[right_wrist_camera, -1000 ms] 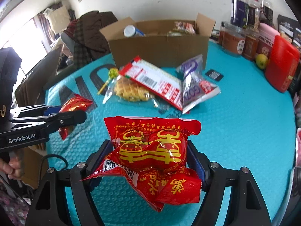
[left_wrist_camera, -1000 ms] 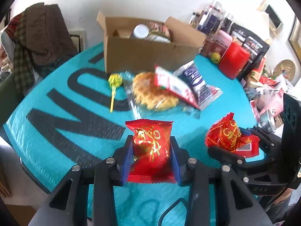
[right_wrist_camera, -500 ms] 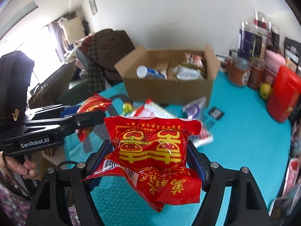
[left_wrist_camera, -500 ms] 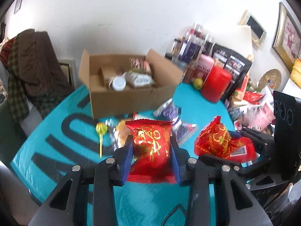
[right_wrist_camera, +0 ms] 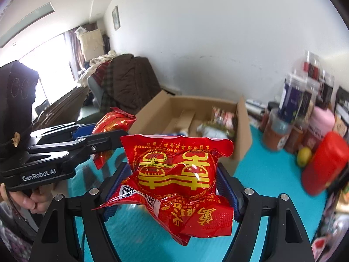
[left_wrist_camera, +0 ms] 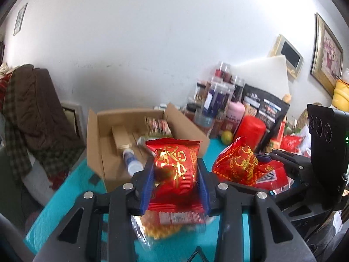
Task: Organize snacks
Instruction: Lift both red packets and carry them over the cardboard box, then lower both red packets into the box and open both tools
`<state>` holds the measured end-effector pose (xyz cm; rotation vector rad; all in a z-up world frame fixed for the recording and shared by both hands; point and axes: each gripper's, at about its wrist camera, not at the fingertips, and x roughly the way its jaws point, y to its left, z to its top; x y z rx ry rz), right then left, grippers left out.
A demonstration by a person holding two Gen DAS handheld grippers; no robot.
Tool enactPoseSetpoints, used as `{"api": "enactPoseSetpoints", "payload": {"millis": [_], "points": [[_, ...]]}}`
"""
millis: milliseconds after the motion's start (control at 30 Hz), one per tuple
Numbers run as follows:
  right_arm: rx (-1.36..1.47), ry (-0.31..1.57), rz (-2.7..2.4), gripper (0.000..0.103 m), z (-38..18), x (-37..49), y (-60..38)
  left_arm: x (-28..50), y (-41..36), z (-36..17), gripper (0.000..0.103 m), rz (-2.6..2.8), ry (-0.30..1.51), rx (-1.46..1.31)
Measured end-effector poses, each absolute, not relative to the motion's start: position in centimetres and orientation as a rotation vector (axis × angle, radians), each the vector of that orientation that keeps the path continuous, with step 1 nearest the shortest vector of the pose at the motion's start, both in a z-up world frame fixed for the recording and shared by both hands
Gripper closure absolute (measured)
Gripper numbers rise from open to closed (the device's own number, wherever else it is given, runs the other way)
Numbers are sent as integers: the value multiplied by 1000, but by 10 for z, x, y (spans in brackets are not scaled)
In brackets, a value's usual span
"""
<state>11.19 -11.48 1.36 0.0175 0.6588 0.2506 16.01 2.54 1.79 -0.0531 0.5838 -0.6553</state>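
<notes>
Both my grippers carry red packets above the teal table, near the open box

My left gripper pinches its small red packet upright, long axis vertical; my right gripper pinches the crumpled red packet

The small snack packet is glossy red with gold ornament, ribbed at its sealed edges. The larger snack bag is red too — bold yellow characters, a white barcode patch at its near left corner. Blue pads line black gripper fingers. Far off, the cardboard box is plain brown. The table cover is teal with dark lettering. At the right, a red canister, a pink jar and a yellow-green fruit. A dark brown coat hangs at the far left.
</notes>
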Motion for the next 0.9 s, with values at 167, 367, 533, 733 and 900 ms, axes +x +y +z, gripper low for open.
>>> {"api": "enactPoseSetpoints", "payload": {"millis": [167, 367, 533, 733, 900], "points": [[7, 639, 248, 25, 24, 146, -119, 196, 24, 28, 67, -643, 559, -68], [-16, 623, 217, 25, 29, 195, -124, 243, 24, 36, 67, -607, 529, -55], [-27, 627, 203, 25, 25, 233, -126, 282, 22, 33, 67, -587, 526, -29], [-35, 660, 192, 25, 16, 280, -128, 330, 19, 20, 67, -566, 570, -6], [-49, 705, 199, 25, 7, 307, -129, 356, 13, 8, 67, -564, 612, 28]]}}
